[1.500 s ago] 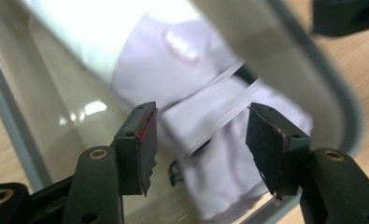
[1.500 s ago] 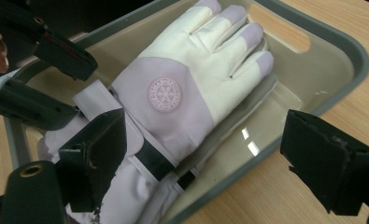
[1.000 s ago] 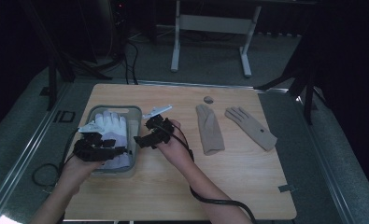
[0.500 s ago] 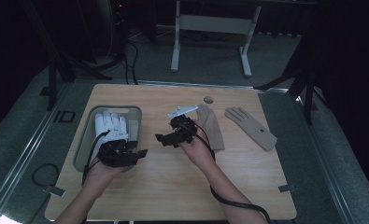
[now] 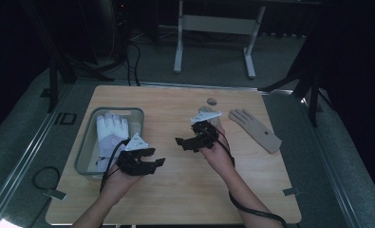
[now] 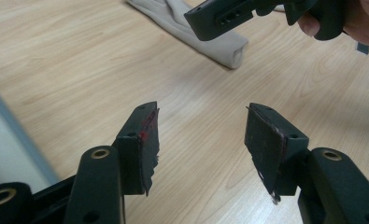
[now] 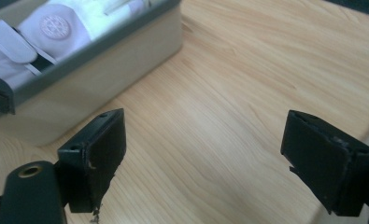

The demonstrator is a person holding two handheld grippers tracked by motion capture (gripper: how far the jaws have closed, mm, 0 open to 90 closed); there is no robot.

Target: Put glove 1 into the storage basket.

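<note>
I see a white glove (image 5: 110, 137) lying flat in a grey bin (image 5: 87, 147) at the left of the table in the high view. The glove has a round mark on its back, and in the right gripper view it sits at the upper left of the frame inside the bin's grey wall (image 7: 107, 37). My left gripper (image 5: 149, 164) is just to the right of the bin, low in the middle of the high view, over bare wood. Its jaws stand apart with nothing between them, and they have just been opening a bit more. In the left gripper view I see only the wooden table (image 6: 79, 70) between its two black pads. My right gripper (image 5: 185, 142) is near the middle of the high view, a little higher in the picture than the left one. Its jaws are wide apart too, and nothing is in them. In the right gripper view there is plain wood between the pads. A tan glove (image 5: 208, 114) lies just behind my right gripper in the high view, and I see its cuff end at the top of the left gripper view (image 6: 219, 44), with the right gripper's black jaw over it. A second tan glove (image 5: 256, 129) lies flat at the right of the table, well apart from both grippers. A small dark round thing (image 5: 212, 100) sits near the far edge of the table; I cannot tell what it is. A black cable (image 5: 251, 213) trails from my right gripper to the bottom of the high view.
</note>
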